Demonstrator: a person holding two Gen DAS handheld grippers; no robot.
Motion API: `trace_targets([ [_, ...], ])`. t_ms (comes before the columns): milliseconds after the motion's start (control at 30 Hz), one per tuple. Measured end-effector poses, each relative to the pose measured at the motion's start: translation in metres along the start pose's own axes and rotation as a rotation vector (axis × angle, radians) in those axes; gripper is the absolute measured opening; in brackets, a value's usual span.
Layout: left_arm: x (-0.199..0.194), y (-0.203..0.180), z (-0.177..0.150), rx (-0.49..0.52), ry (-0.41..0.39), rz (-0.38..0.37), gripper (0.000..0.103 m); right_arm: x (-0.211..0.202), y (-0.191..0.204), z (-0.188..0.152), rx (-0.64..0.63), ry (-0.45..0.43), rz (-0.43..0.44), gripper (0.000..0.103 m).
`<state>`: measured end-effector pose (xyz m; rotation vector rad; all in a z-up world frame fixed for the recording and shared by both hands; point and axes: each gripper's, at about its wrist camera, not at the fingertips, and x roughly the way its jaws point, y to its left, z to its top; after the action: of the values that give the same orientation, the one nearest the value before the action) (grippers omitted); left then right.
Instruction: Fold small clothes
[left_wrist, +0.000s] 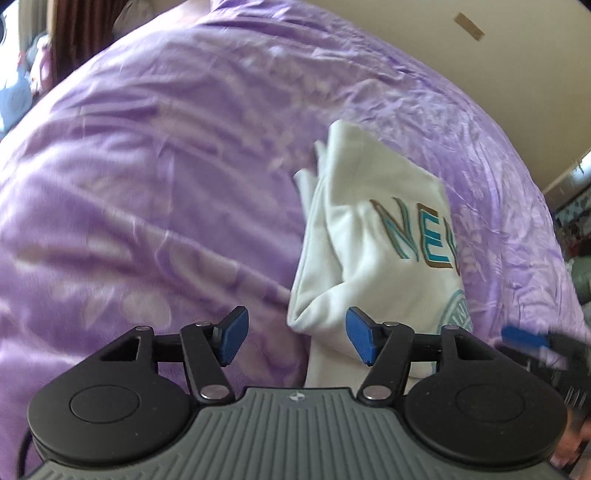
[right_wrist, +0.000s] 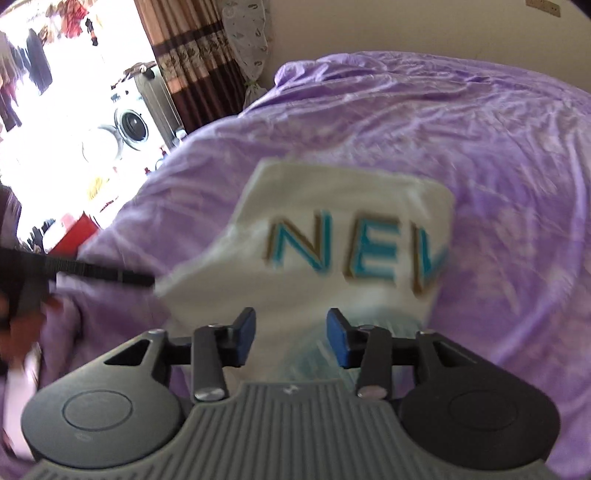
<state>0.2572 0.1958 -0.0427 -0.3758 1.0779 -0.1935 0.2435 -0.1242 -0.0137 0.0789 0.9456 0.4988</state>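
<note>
A white garment (left_wrist: 373, 236) with teal, gold-edged letters lies folded in a narrow stack on the purple bed cover (left_wrist: 147, 184). In the left wrist view my left gripper (left_wrist: 297, 338) hovers over its near left corner, jaws open, with cloth visible between the blue pads (left_wrist: 232, 341) but not pinched. My right gripper (left_wrist: 535, 343) is a blur at the right edge. In the right wrist view the same garment (right_wrist: 332, 206) lies just ahead of my right gripper (right_wrist: 291, 339), which is open above its near edge. Part of the left gripper (right_wrist: 92, 275) shows at the left.
The purple cover (right_wrist: 480, 147) is wrinkled and spreads widely around the garment. A cream wall (left_wrist: 480, 74) lies behind the bed. Past the bed's left side are a brown curtain (right_wrist: 192, 55), a washing machine (right_wrist: 133, 125) and a red box (right_wrist: 79, 229).
</note>
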Motion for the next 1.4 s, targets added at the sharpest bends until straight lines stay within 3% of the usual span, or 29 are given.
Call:
trace_targets([
  [133,0.014,0.008,-0.002,-0.051,0.006,-0.04,0.069,-0.001,-0.007,-0.05,-0.05,0.002,-0.101,0.049],
  [233,0.021,0.011,-0.002,-0.075,0.003,-0.058,0.051,0.008,-0.01,-0.074,-0.054,0.021,-0.124,0.049],
  [300,0.024,0.013,-0.004,-0.102,0.005,-0.094,0.027,0.016,-0.01,-0.081,-0.058,0.021,-0.142,0.049],
  [400,0.019,0.007,-0.006,-0.1,-0.021,-0.105,0.015,0.031,-0.01,-0.085,-0.071,0.042,-0.184,0.047],
  [600,-0.023,-0.017,0.002,-0.078,-0.12,-0.213,0.011,0.037,-0.022,-0.082,0.019,0.024,-0.15,0.038],
  [667,-0.041,-0.028,0.003,-0.065,-0.152,-0.252,0.011,0.034,-0.024,-0.078,0.039,0.014,-0.149,0.017],
  [700,-0.046,-0.032,0.002,-0.06,-0.159,-0.258,0.011,0.032,-0.027,-0.077,0.052,0.013,-0.162,0.013],
  [767,-0.048,-0.039,-0.003,-0.037,-0.149,-0.204,0.011,0.022,-0.035,-0.076,0.097,-0.02,-0.152,0.001],
  [867,-0.022,-0.035,-0.013,-0.034,-0.063,-0.092,0.01,0.007,-0.051,-0.076,0.191,-0.056,-0.121,0.0],
  [967,0.002,-0.023,-0.026,-0.039,0.009,-0.02,0.01,0.01,-0.05,-0.081,0.183,-0.036,-0.135,0.0],
  [1233,0.034,-0.009,-0.042,-0.028,0.072,0.039,0.01,0.039,-0.051,-0.103,0.143,0.054,-0.157,0.0],
  [1400,0.038,-0.015,-0.048,0.053,0.079,0.075,0.011,0.047,-0.042,-0.109,0.058,0.068,-0.188,0.0],
])
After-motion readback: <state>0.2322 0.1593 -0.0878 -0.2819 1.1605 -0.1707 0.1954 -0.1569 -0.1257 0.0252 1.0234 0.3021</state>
